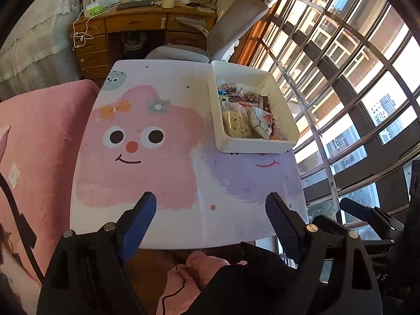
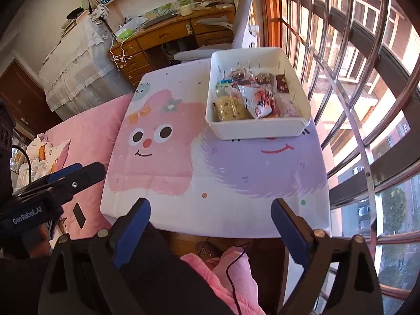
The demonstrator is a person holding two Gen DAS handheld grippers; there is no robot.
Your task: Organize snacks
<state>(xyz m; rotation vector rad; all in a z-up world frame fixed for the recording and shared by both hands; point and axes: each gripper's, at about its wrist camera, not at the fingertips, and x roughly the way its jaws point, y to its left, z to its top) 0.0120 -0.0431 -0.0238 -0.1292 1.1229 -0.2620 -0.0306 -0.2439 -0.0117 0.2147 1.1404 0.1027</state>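
Observation:
A white plastic bin (image 1: 252, 144) (image 2: 260, 128) stands on the far right part of a small table covered with a cartoon cloth (image 1: 147, 136) (image 2: 162, 141). Several snacks lie inside it: a clear bag of yellow pieces (image 1: 236, 123) (image 2: 231, 107), a white-and-red packet (image 1: 262, 123) (image 2: 260, 102) and dark wrapped sweets (image 1: 252, 95) (image 2: 262, 77). My left gripper (image 1: 210, 202) hangs open over the table's near edge, nothing between its blue pads. My right gripper (image 2: 210, 206) is also open and empty above the near edge. Both are well short of the bin.
A pink bed (image 1: 39, 144) adjoins the table's left side. A grey office chair (image 1: 231, 29) and a wooden desk (image 1: 131, 23) stand behind it. Barred windows (image 1: 341, 78) run along the right. The person's pink-clad lap (image 1: 199, 265) is below the near edge.

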